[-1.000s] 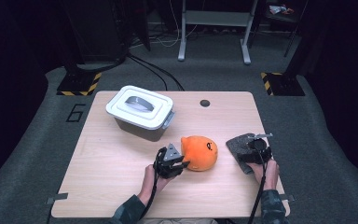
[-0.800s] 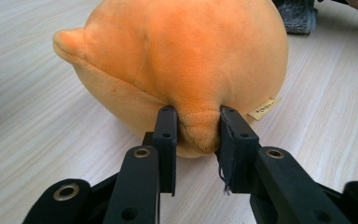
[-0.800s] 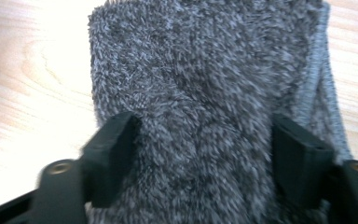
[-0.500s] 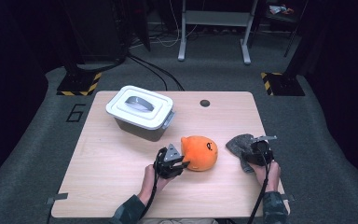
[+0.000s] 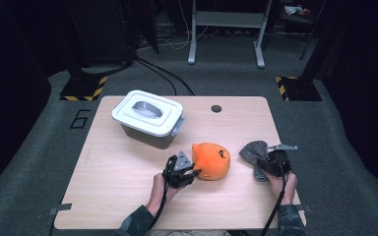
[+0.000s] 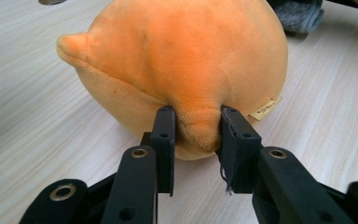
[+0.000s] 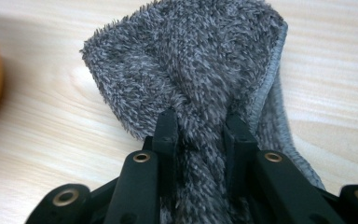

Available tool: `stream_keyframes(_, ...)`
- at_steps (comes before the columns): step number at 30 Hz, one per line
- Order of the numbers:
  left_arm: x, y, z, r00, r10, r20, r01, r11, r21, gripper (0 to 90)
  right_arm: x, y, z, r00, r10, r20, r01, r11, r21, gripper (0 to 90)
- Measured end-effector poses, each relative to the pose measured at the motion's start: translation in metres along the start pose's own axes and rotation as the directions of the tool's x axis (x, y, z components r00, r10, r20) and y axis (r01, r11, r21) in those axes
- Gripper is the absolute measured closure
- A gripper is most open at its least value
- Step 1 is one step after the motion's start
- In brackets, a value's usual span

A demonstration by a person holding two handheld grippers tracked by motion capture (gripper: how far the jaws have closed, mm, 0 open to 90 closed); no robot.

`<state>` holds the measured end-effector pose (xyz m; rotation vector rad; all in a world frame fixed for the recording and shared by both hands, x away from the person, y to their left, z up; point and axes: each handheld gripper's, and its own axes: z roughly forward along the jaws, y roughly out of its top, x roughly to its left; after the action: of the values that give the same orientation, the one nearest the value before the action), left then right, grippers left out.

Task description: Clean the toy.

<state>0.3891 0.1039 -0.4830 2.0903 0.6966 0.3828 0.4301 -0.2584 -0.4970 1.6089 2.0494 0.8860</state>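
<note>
Looking down from the high view, I am seeing my forearms cut off at the bottom edge, and the face marks on the orange plush toy [image 5: 211, 160] are too small to make out there. In the left gripper view the toy's far side is hidden behind its own round body, and in the right gripper view the lower part of the grey fuzzy cloth [image 7: 200, 60] is disappearing behind my jaws. My left gripper [image 5: 189, 171] is pinching a small fold of plush at the toy's near edge; the jaws are standing narrowly apart with the orange fabric bulging between them, and the toy is resting on the wooden table [image 5: 118, 177], near the middle of its front half. My right gripper [image 5: 266, 162] has just been closing, and its jaws are now pressing into a bunched ridge of the grey cloth, which is lying on the table near the right edge, well apart from the toy. A white lidded box [image 5: 147, 118] is sitting farther back on the left.
</note>
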Motion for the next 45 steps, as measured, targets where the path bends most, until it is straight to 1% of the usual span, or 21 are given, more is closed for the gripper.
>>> stream_keyframes(3, 0.0, 0.001, 0.0, 1.0, 0.002, 0.001, -0.002, 1.0, 0.005, 69.5, 0.003, 0.004, -0.011, 0.9996, -0.003, -0.026, 0.002, 1.0, -0.031, 70.8)
stream_keyframes(8, -0.001, 0.005, 0.0, 0.9999, 0.013, 0.001, -0.013, 0.9999, 0.001, 69.9, 0.022, 0.019, -0.034, 0.9954, -0.036, -0.089, 0.029, 0.996, -0.082, 70.3)
stream_keyframes(13, -0.002, 0.007, 0.0, 1.0, 0.006, -0.001, -0.006, 1.0, 0.003, 69.8, 0.047, 0.033, -0.048, 0.9862, -0.105, -0.128, 0.09, 0.989, -0.119, 70.1)
stream_keyframes(14, -0.002, 0.007, 0.0, 1.0, 0.006, -0.001, -0.006, 1.0, 0.003, 69.8, 0.047, 0.033, -0.048, 0.9862, -0.105, -0.128, 0.09, 0.989, -0.119, 70.1)
stream_keyframes(15, -0.001, 0.008, 0.0, 1.0, 0.008, 0.002, -0.008, 1.0, 0.005, 69.8, 0.058, 0.039, -0.052, 0.9796, -0.14, -0.144, 0.121, 0.983, -0.136, 70.0)
stream_keyframes(16, -0.001, 0.008, 0.0, 1.0, 0.008, 0.002, -0.008, 1.0, 0.005, 69.8, 0.058, 0.039, -0.052, 0.9796, -0.14, -0.144, 0.121, 0.983, -0.136, 70.0)
stream_keyframes(17, -0.001, 0.009, 0.0, 1.0, 0.008, 0.002, -0.008, 0.9999, 0.007, 69.8, 0.07, 0.045, -0.055, 0.9737, -0.16, -0.163, 0.136, 0.98, -0.148, 69.8)
stream_keyframes(18, -0.001, 0.009, 0.0, 1.0, 0.008, 0.002, -0.008, 0.9999, 0.007, 69.8, 0.07, 0.045, -0.055, 0.9737, -0.16, -0.163, 0.136, 0.98, -0.148, 69.8)
stream_keyframes(20, -0.003, 0.01, 0.001, 0.9999, 0.012, -0.001, -0.012, 0.9999, 0.003, 69.8, 0.087, 0.053, -0.058, 0.9608, -0.195, -0.197, 0.165, 0.974, -0.158, 69.5)
stream_keyframes(22, -0.003, 0.011, 0.001, 0.9998, 0.018, -0.001, -0.018, 0.9998, 0.006, 69.8, 0.092, 0.055, -0.058, 0.9575, -0.201, -0.207, 0.169, 0.972, -0.162, 69.5)
stream_keyframes(23, -0.003, 0.011, 0.001, 0.9999, 0.012, 0.003, -0.012, 0.9999, 0.007, 69.7, 0.102, 0.06, -0.057, 0.9482, -0.227, -0.222, 0.194, 0.968, -0.159, 69.4)
stream_keyframes(24, -0.003, 0.011, 0.001, 0.9999, 0.012, 0.003, -0.012, 0.9999, 0.007, 69.7, 0.102, 0.06, -0.057, 0.9482, -0.227, -0.222, 0.194, 0.968, -0.159, 69.4)
stream_keyframes(26, -0.003, 0.012, 0.001, 0.9999, 0.015, -0.001, -0.015, 0.9999, 0.007, 69.7, 0.112, 0.065, -0.055, 0.9408, -0.245, -0.235, 0.212, 0.965, -0.156, 69.4)
stream_keyframes(28, -0.003, 0.013, 0.001, 0.9999, 0.013, 0.001, -0.013, 0.9998, 0.011, 69.6, 0.125, 0.071, -0.05, 0.9287, -0.28, -0.243, 0.25, 0.957, -0.149, 69.3)
stream_keyframes(32, -0.003, 0.014, 0.002, 0.9999, 0.012, 0.0, -0.012, 0.9999, 0.005, 69.4, 0.138, 0.075, -0.045, 0.9203, -0.3, -0.251, 0.273, 0.952, -0.138, 69.2)
stream_keyframes(33, -0.003, 0.015, 0.002, 0.9999, 0.015, -0.001, -0.015, 0.9999, 0.006, 69.0, 0.145, 0.077, -0.042, 0.9141, -0.312, -0.259, 0.286, 0.949, -0.133, 69.1)
stream_keyframes(38, -0.003, 0.015, 0.001, 0.9999, 0.009, -0.009, -0.009, 0.9999, 0.011, 59.9, 0.153, 0.078, -0.032, 0.912, -0.316, -0.261, 0.3, 0.949, -0.102, 68.9)
stream_keyframes(39, -0.002, 0.014, 0.002, 0.9999, 0.003, -0.017, -0.003, 1.0, 0.005, 59.9, 0.151, 0.077, -0.028, 0.9075, -0.329, -0.262, 0.312, 0.944, -0.103, 68.8)
stream_keyframes(40, -0.002, 0.012, 0.003, 0.9998, -0.008, -0.018, 0.008, 1.0, 0.004, 57.5, 0.149, 0.075, -0.023, 0.9131, -0.308, -0.268, 0.296, 0.951, -0.085, 68.7)
stream_keyframes(42, -0.003, 0.01, 0.002, 0.9998, -0.002, -0.018, 0.002, 1.0, 0.006, 58.3, 0.147, 0.073, -0.019, 0.9099, -0.307, -0.279, 0.296, 0.952, -0.083, 68.6)
stream_keyframes(45, -0.004, 0.009, 0.001, 0.9998, 0.011, -0.019, -0.011, 0.9999, 0.003, 66.1, 0.144, 0.071, -0.016, 0.9141, -0.297, -0.276, 0.288, 0.955, -0.072, 68.5)
